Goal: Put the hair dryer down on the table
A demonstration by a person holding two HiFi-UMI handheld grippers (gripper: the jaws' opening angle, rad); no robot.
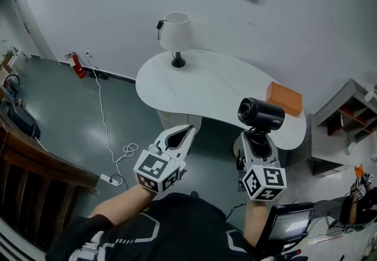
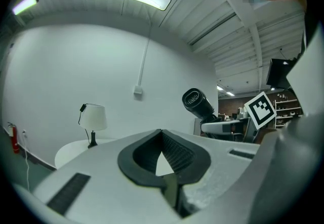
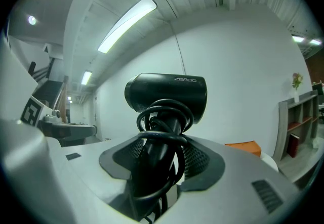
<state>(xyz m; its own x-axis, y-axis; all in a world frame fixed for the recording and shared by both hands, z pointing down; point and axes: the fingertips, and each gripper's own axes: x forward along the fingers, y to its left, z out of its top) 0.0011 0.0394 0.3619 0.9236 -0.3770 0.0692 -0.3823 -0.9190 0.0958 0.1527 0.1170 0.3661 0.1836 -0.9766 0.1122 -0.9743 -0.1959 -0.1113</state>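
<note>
The right gripper (image 1: 257,138) is closed on the handle of the black dryer (image 1: 261,114), which stands upright in its jaws with the barrel on top (its cord is wound in loops round the handle). In the head view the dryer shows against the near right edge of the white table (image 1: 218,89), held in the air and not resting on it, with an orange box (image 1: 284,98) on the tabletop just to its right. A lamp (image 1: 175,36) stands on the far left of the table. The left gripper (image 1: 189,130) is level beside the right one, its jaw tips together with nothing between them.
</note>
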